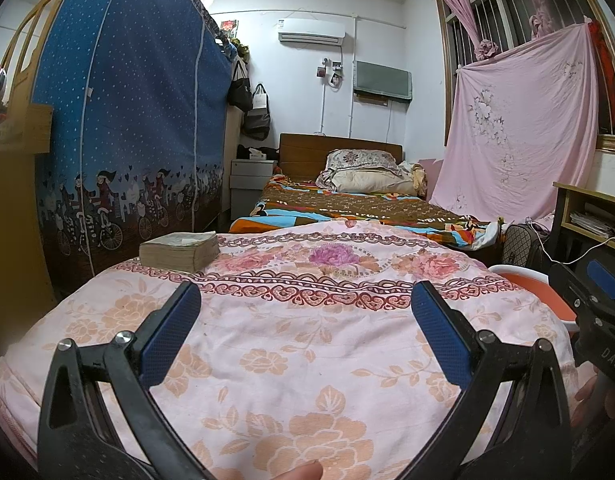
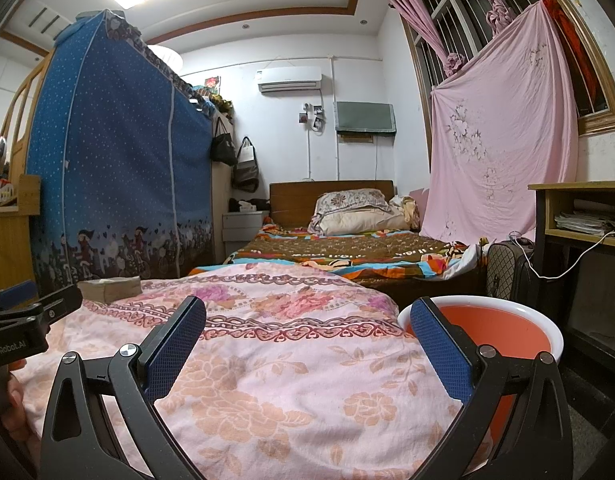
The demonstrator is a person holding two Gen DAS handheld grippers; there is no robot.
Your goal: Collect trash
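Observation:
My left gripper (image 1: 307, 300) is open and empty above a surface covered with a pink floral cloth (image 1: 307, 360). My right gripper (image 2: 307, 316) is open and empty above the same cloth (image 2: 267, 360), to the right of the left one. An orange bin with a white rim (image 2: 507, 324) stands right of the cloth, behind my right gripper's right finger; it also shows in the left wrist view (image 1: 535, 284). A thick worn book (image 1: 181, 250) lies on the cloth's far left; in the right wrist view the book (image 2: 111, 287) is small. No loose trash is visible on the cloth.
A bed with a colourful blanket (image 2: 347, 252) and pillows lies beyond. A blue fabric wardrobe (image 1: 127, 120) stands left. A wooden desk (image 2: 579, 216) with papers, a cable and a patterned suitcase (image 2: 505, 272) are at right. A pink sheet (image 2: 499, 128) hangs under the window.

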